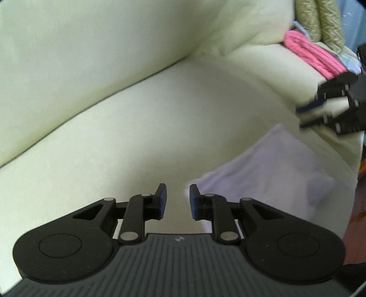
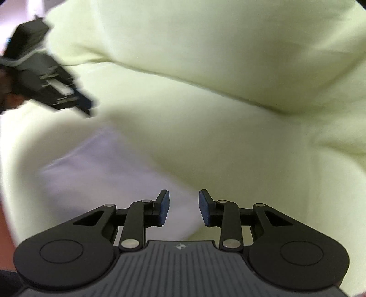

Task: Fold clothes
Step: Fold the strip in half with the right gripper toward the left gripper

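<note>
A pale lavender garment point(image 1: 270, 169) lies flat on the cream sofa seat point(image 1: 128, 137), at the lower right of the left wrist view. It also shows in the right wrist view point(image 2: 100, 173), blurred. My left gripper point(image 1: 178, 201) is open and empty, just above the seat at the garment's left edge. My right gripper point(image 2: 184, 209) is open and empty over the garment's right edge. Each gripper shows in the other's view, the right one point(image 1: 306, 116) above the garment's far corner, the left one point(image 2: 88, 107) blurred at the upper left.
The sofa backrest point(image 1: 103, 45) rises behind the seat. A pink knitted item point(image 1: 306, 54), a green knitted item point(image 1: 320, 20) and a light blue cloth point(image 1: 351, 60) are piled at the sofa's far right end. A reddish-brown floor point(image 1: 356, 205) shows past the seat edge.
</note>
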Action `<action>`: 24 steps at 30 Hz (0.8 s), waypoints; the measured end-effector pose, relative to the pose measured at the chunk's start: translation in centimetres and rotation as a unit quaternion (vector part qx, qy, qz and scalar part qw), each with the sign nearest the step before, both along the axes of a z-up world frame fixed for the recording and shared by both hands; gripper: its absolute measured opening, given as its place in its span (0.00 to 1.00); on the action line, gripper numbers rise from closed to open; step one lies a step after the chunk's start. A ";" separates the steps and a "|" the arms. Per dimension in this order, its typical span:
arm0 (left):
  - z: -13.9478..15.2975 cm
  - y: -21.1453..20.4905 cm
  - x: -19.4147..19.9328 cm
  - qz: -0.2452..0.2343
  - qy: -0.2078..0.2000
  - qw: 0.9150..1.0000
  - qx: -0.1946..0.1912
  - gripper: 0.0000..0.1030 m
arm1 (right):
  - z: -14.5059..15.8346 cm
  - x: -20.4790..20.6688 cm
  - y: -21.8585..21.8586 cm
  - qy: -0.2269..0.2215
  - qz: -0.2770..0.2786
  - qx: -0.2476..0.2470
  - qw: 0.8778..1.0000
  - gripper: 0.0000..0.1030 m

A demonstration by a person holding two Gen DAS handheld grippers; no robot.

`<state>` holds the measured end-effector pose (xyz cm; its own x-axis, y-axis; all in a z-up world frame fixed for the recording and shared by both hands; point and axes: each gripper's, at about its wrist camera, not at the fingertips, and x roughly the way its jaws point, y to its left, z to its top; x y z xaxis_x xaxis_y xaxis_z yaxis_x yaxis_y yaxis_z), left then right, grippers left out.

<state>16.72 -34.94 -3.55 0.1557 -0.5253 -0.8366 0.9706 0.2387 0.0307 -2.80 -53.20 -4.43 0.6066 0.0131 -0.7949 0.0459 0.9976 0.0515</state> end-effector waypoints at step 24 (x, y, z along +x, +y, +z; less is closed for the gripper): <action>-4.7 4.1 -14.9 -0.051 -0.237 0.964 -0.110 0.20 | -3.6 -15.5 3.9 -0.156 -0.165 0.167 0.959 0.26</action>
